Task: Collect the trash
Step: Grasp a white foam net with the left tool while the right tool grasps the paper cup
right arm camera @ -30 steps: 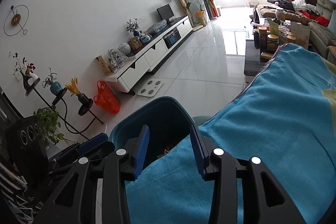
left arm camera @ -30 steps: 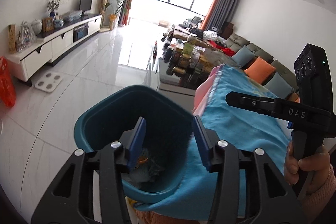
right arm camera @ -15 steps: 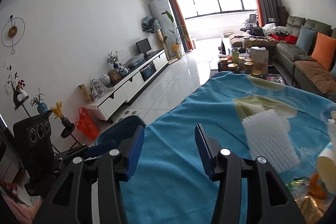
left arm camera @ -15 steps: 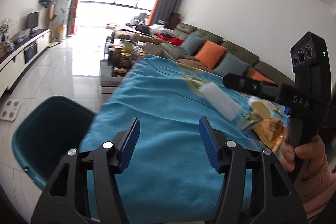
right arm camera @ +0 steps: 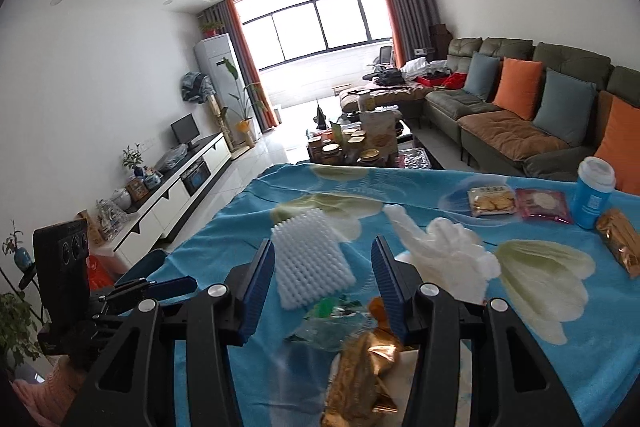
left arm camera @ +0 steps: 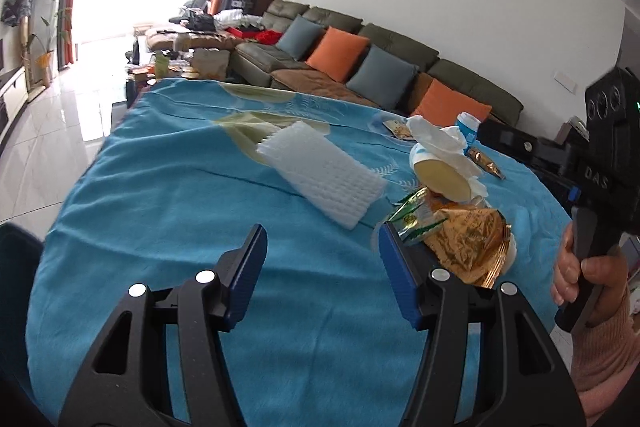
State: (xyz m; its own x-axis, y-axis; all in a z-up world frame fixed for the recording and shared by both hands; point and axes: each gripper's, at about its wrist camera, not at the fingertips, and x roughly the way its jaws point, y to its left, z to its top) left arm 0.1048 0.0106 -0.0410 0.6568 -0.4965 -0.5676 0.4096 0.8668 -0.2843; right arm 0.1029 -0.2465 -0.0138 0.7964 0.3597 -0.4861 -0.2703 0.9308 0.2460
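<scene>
A: Left wrist view first: the left gripper hangs open and empty over the blue cloth on the desk. At the far left edge, a sliver of the teal bin beside the desk.

B: And the trash?

A: Moving rightward: a white foam sheet lies ahead of the gap, a little right of centre, clear of both fingers. Further right, a green wrapper and a gold wrapper sit just beside the right finger; I cannot tell whether they touch it. Behind them is a tipped cup with a tissue on it.

B: The right gripper?

A: The right gripper is open too, holding nothing. In the right wrist view the foam lies in line with the gap, just past the tips; the gold wrapper lies below, between the fingers. Tissue to the right, then snack packets and a blue cup well apart.

B: How should the pickup go?

A: My judgement: take one piece at a time. Foam is light and springy, so straddle its short width, close gently, and keep the cloth out of the pinch. Crinkly wrappers may slip; grip a thick fold.
</scene>
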